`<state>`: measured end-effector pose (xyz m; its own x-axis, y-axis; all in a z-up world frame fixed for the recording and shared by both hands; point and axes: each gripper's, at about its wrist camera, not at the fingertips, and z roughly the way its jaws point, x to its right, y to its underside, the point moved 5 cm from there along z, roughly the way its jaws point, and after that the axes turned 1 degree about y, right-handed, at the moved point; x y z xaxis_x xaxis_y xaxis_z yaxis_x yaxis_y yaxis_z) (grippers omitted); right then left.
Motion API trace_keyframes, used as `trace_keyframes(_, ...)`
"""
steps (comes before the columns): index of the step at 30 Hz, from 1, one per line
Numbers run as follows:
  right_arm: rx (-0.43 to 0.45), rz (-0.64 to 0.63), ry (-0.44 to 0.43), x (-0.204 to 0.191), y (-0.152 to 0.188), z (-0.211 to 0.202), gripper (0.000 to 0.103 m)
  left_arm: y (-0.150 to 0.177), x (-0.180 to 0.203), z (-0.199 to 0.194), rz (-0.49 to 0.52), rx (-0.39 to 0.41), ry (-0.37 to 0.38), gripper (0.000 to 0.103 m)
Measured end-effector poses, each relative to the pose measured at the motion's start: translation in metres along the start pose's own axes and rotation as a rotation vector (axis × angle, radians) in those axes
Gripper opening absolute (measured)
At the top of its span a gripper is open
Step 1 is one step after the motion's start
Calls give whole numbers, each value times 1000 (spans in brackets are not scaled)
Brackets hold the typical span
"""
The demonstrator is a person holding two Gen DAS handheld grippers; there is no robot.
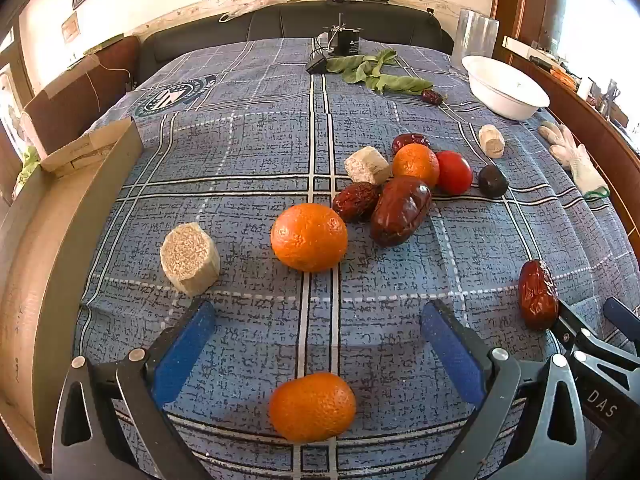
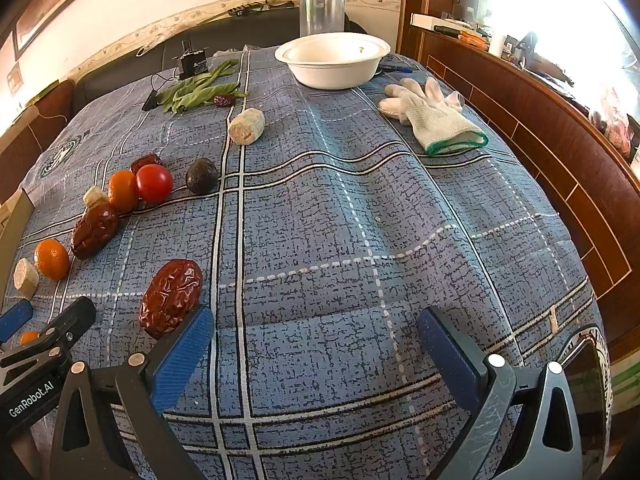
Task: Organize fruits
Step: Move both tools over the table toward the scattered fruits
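My left gripper (image 1: 316, 312) hangs open over the blue checked cloth, and a small orange (image 1: 312, 406) lies loose between its blue pads. Beyond it sit a second orange (image 1: 309, 237), two big dates (image 1: 401, 210), a third orange (image 1: 415, 164), a tomato (image 1: 454, 172) and a dark round fruit (image 1: 493, 181). My right gripper (image 2: 316, 316) is open with only cloth between its fingers. A wrinkled date (image 2: 171, 298) lies just outside its left fingertip. A white bowl (image 2: 336, 60) stands empty at the far side.
A cardboard box (image 1: 40, 260) borders the left edge. Beige cylinder pieces (image 1: 190, 258) lie among the fruit. Green leaves (image 2: 200, 90), a black device (image 2: 192, 65), a clear glass cylinder (image 2: 322, 12) and white gloves (image 2: 436, 120) sit at the back and right. Wooden panelling runs along the right.
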<state>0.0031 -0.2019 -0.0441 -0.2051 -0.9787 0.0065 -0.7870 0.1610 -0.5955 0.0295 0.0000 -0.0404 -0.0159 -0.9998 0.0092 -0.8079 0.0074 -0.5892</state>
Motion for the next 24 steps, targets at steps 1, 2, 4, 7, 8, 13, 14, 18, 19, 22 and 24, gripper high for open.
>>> trace_keyframes(1,-1,0,0,0,0,0,103,0,0,0,0,0,0,103)
trace_keyframes(2,-1,1,-1,0,0,0,103,0,0,0,0,0,0,103)
trace_keyframes(4,-1,1,-1,0,0,0,103,0,0,0,0,0,0,103)
trace_keyframes(7,-1,1,-1,0,0,0,103,0,0,0,0,0,1,103)
trace_keyframes(8,-1,1,-1,0,0,0,103,0,0,0,0,0,1,103)
trace_keyframes(13,0,0,-1,0,0,0,103,0,0,0,-1,0,1,103)
trace_keyframes(14,0,-1,1,0,0,0,103,0,0,0,-1,0,1,103)
trace_keyframes(18,0,0,0,0,0,0,103,0,0,0,10,-15,7,103)
trace_keyframes(19,0,0,-1,0,0,0,103,0,0,0,16,-23,11,103)
trace_keyframes(22,0,1,-1,0,0,0,103,-4,2,3,20,-42,12,103)
trace_keyframes(24,0,1,-2,0,0,0,103,-7,3,6,27,-53,17,103)
